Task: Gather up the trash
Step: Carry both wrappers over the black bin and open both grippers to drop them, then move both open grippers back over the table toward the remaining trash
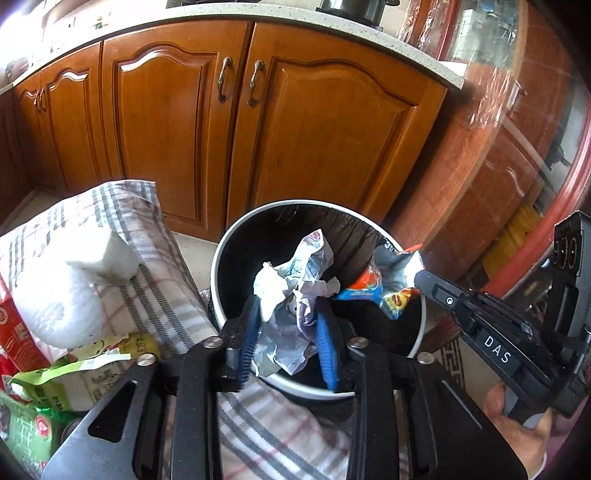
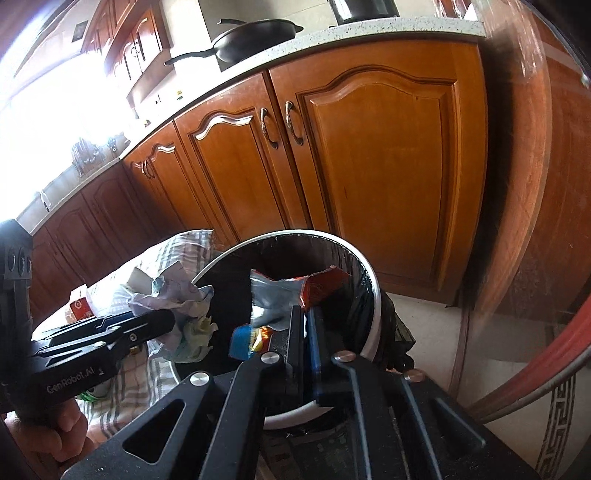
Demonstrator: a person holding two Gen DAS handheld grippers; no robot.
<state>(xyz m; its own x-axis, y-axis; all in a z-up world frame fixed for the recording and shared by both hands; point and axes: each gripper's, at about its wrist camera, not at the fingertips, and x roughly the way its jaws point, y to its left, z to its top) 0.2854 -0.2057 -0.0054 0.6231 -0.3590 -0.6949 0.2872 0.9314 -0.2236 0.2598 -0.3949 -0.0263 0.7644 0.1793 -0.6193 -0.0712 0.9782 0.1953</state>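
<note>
From the left wrist we are seeing the left claw [image 1: 288,325] gripping crumpled paper [image 1: 295,291] over the bin [image 1: 221,258] at lower centre. Only the right wrist is showing the right claw [image 2: 308,328] clenched on the snack wrapper [image 2: 280,295] and a black pan [image 2: 258,33] on the tabletop [image 2: 369,31], top centre. Wooden cabinets [image 1: 314,122] are filling the background.

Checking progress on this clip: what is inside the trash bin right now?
The trash bin shows a black liner. A crumpled paper wad in the left gripper and a snack wrapper in the right gripper hang over it. The bottom is too dark to see.
</note>
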